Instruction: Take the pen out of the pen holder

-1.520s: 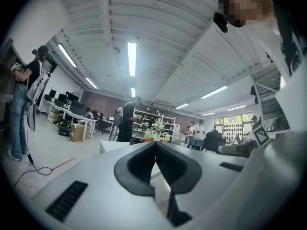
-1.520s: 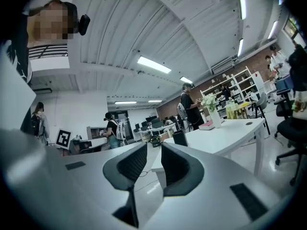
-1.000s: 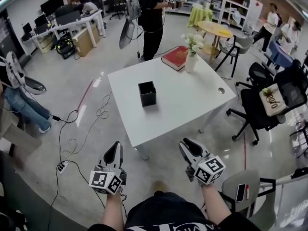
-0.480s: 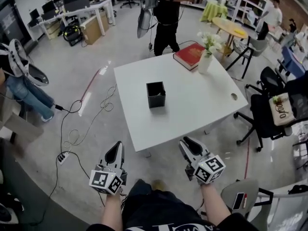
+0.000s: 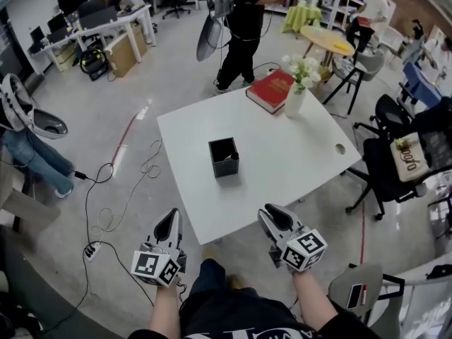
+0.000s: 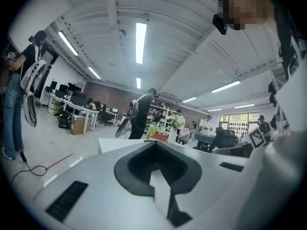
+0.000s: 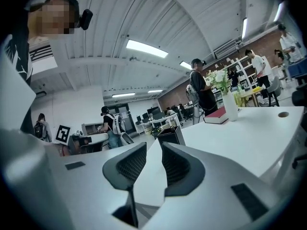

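Note:
The black square pen holder (image 5: 224, 157) stands near the middle of the white table (image 5: 289, 154). Something pale shows inside it, too small to make out. In the right gripper view the holder (image 7: 169, 134) lies straight ahead, beyond the jaws. Both grippers hang in front of the table's near edge, short of the holder. My left gripper (image 5: 169, 214) looks shut, its dark pads meeting at the tip (image 6: 156, 145). My right gripper (image 5: 270, 212) is open; its jaws (image 7: 153, 145) have just been opening slightly, with nothing between them.
A red book (image 5: 270, 90) and a white vase of flowers (image 5: 295, 94) sit at the table's far corner. A person (image 5: 239, 27) stands beyond it. Office chairs (image 5: 395, 164) crowd the right side, cables (image 5: 106, 189) trail on the floor at left, and a grey stool (image 5: 357, 288) stands at lower right.
Both grippers have moved forward together toward the table, whose near edge now lies closer to them. The pen holder stays in its place on the table.

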Action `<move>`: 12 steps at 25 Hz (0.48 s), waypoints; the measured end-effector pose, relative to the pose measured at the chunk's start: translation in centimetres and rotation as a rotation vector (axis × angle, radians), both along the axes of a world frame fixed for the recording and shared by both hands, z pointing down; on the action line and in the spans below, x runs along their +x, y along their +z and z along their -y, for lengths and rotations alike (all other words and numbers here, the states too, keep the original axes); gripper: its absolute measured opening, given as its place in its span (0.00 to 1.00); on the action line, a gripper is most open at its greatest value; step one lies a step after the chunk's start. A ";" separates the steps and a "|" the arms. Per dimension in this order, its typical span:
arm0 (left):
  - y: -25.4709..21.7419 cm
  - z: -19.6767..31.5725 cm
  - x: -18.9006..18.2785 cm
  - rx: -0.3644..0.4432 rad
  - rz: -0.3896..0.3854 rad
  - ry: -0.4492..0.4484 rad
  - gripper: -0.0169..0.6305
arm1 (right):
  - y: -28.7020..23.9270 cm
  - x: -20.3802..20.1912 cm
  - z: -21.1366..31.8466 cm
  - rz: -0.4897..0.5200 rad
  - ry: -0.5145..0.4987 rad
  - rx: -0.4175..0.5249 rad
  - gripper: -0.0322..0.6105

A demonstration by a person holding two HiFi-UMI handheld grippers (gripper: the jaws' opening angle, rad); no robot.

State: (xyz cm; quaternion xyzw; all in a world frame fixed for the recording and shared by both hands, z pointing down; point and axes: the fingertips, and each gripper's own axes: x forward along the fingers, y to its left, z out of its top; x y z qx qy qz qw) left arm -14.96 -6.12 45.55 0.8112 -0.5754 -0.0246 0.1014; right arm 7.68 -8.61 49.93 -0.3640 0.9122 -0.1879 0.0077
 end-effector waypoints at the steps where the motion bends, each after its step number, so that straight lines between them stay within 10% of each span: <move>1: -0.2 0.9 0.0 0.004 0.000 0.014 0.03 | -0.1 -0.1 0.5 -0.001 0.007 0.001 0.22; 12: -0.6 8.2 -0.8 0.006 -0.010 0.119 0.03 | -0.3 -1.4 5.5 -0.009 0.089 -0.006 0.23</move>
